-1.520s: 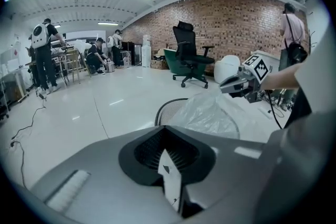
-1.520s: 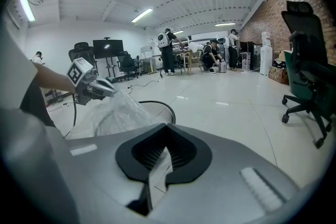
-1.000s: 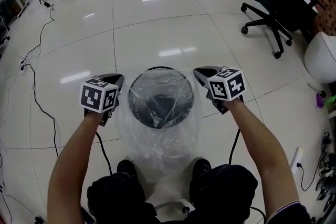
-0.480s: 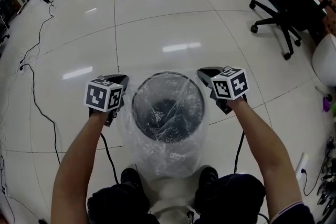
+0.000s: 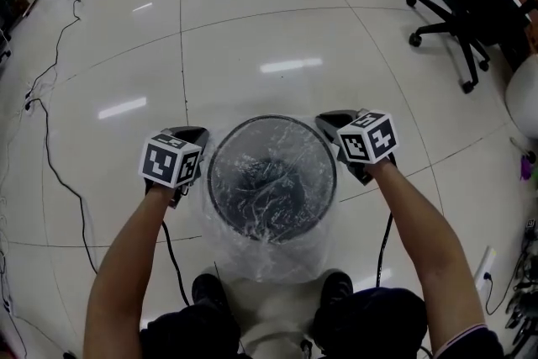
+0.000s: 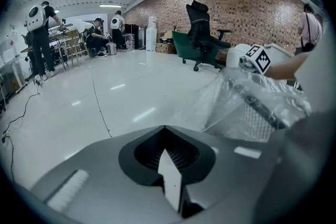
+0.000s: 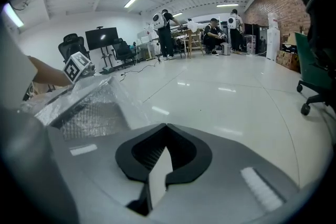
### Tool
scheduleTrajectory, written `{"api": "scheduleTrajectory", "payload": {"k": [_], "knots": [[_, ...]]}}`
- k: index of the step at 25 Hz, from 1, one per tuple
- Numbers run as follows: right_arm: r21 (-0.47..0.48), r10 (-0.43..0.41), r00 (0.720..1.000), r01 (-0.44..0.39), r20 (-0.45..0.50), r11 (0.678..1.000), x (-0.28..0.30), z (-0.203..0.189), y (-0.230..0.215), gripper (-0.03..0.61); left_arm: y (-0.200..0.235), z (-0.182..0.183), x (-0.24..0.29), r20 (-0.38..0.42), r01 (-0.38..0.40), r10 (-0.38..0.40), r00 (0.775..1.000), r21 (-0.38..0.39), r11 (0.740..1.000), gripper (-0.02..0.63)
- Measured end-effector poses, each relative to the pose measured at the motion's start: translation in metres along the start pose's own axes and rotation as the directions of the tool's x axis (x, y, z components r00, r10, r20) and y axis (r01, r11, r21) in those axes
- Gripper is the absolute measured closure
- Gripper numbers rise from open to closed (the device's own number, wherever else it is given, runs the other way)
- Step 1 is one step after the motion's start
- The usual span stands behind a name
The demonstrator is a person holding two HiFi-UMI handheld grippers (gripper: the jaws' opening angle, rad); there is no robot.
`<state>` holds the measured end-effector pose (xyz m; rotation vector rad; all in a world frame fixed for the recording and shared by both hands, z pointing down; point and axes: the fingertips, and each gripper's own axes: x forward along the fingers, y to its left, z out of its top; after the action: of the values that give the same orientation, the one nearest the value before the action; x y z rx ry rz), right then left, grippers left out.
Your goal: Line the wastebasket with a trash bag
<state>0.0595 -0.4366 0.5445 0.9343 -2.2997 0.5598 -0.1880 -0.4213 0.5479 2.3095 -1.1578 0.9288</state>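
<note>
Both grippers have sunk since a second ago, drawing the bag (image 5: 269,255) down with them. Back then the film stretched nearly flat above the basket (image 5: 269,118) mouth. Now it sags crumpled into the basket, the round rim shows through it, and a loose skirt of film hangs outside the near wall.

The left gripper (image 5: 190,133) and right gripper (image 5: 329,118) flank the basket as before, one at each side of the rim, and both jaw pairs stay closed. In each gripper view the tips meet, and a pale strip, seemingly the bag's edge, is pinched in the hollow behind them.

The only print is the black-and-white square markers on the left cube (image 5: 171,162) and right cube (image 5: 367,136); none of it reads as letters.

In the left gripper view the basket, wrapped in film, stands ahead and to the right of the jaws, with the right cube beyond it. In the right gripper view it stands ahead and to the left of the jaws, with the left cube beyond.

Past the right jaws, well apart, a chair (image 5: 471,4) stands on the glossy floor (image 5: 269,21). A cable (image 5: 50,147) trails well out to the left of the left jaws. In the gripper views, people (image 6: 39,39) stand by desks far ahead of the jaws.
</note>
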Motion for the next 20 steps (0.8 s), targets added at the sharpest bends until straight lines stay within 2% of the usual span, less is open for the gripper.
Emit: {"api": "scheduleTrajectory", "payload": {"k": [20], "knots": [[-0.016,0.041,0.994,-0.042,-0.099,0.999,0.044,-0.047,-0.003,0.577,0.007,-0.060,0.046,-0.103,0.032,-0.037,0.994,-0.055,0.998,0.603]]}}
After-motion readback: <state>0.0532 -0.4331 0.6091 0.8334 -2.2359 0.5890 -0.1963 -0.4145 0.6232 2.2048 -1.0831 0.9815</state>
